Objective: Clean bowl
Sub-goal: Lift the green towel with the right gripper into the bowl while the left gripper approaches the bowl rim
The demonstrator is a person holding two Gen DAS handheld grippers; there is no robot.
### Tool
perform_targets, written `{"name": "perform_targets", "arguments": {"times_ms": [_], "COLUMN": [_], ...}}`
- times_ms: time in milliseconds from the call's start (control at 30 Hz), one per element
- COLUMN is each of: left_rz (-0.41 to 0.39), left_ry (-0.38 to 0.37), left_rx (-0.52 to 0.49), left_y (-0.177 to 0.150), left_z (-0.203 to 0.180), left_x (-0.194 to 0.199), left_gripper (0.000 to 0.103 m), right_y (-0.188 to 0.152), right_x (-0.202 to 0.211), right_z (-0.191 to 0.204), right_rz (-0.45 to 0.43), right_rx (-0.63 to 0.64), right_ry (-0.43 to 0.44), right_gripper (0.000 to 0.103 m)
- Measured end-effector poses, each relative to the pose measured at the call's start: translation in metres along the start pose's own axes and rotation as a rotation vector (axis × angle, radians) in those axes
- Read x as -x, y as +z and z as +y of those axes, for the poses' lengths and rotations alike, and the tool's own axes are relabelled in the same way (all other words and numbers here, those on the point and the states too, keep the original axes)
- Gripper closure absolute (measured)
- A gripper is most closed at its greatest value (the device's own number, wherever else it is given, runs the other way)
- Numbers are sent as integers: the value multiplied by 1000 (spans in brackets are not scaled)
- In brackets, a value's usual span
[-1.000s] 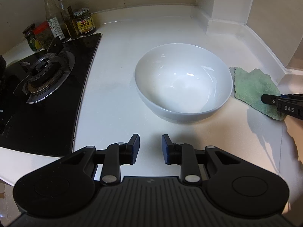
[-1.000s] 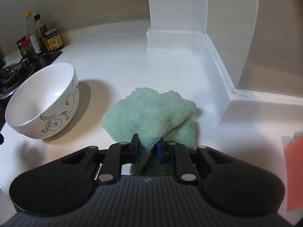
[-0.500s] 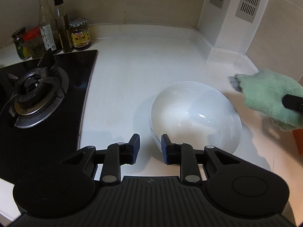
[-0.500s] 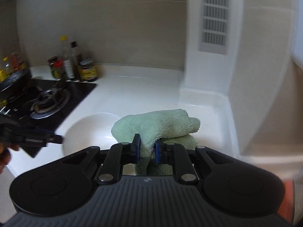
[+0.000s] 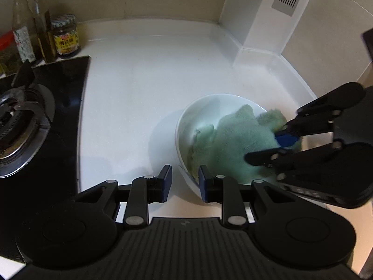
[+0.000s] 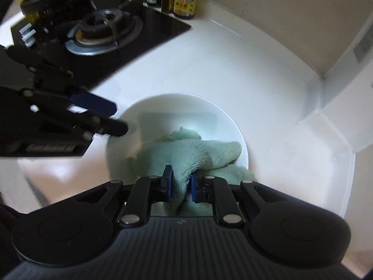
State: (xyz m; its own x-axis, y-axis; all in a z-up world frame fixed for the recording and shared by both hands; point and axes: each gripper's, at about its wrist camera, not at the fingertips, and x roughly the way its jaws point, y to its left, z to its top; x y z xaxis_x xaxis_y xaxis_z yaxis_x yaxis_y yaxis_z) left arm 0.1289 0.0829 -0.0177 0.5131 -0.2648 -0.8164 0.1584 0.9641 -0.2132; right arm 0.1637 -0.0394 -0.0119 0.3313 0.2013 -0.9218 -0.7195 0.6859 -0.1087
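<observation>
A white bowl point(image 5: 205, 107) point(image 6: 186, 109) stands on the white counter. My right gripper point(image 6: 181, 186) is shut on a green cloth point(image 6: 193, 149) and presses it into the bowl; it shows in the left wrist view point(image 5: 277, 140) with the cloth point(image 5: 233, 140) filling the bowl's right side. My left gripper point(image 5: 185, 184) is open, with the bowl's near rim between its fingers; it also shows in the right wrist view point(image 6: 112, 116) at the bowl's left rim.
A black gas hob point(image 5: 28, 121) point(image 6: 102, 30) lies left of the bowl. Bottles and jars point(image 5: 44, 37) point(image 6: 184, 4) stand at the back wall. A white vented column point(image 5: 263, 23) rises at the back right corner.
My right gripper has carried the green cloth from above the counter down into the bowl. My left gripper has closed in on the bowl's rim.
</observation>
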Motion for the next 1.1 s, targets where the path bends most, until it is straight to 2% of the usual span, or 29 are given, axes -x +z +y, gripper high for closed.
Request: {"name": "perform_targets", "arguments": {"times_ms": [167, 300, 400, 500, 667, 733, 833, 933, 1100], "left_rz": [1, -3, 10, 28, 35, 33, 29, 26, 30], "left_ry": [3, 25, 35, 61, 79, 80, 90, 91, 71], "left_rx": [-31, -35, -5, -10, 12, 13, 3, -13, -23], "left_y": [1, 1, 2, 5, 7, 6, 5, 5, 5], "left_z": [0, -5, -8, -12, -12, -12, -14, -15, -12], "left_x": [-6, -12, -14, -16, -16, -16, -16, -16, -15], "left_gripper": [72, 76, 82, 83, 86, 86, 86, 86, 87], "right_y": [-2, -5, -6, -7, 8, 16, 23, 24, 18], "right_x": [-15, -12, -8, -4, -6, -15, -31, -43, -37], "right_z": [-4, -6, -17, -32, -51, -49, -41, -28, -17], "right_rz": [14, -15, -23, -28, -72, -79, -80, -79, -9], "right_rx": [-33, -42, -37, -30, -36, -28, -6, 28, 108], "right_ry": [-21, 0, 49, 110, 146, 142, 144, 143, 251], "right_gripper": [84, 81, 75, 71, 71, 72, 81, 81, 84]}}
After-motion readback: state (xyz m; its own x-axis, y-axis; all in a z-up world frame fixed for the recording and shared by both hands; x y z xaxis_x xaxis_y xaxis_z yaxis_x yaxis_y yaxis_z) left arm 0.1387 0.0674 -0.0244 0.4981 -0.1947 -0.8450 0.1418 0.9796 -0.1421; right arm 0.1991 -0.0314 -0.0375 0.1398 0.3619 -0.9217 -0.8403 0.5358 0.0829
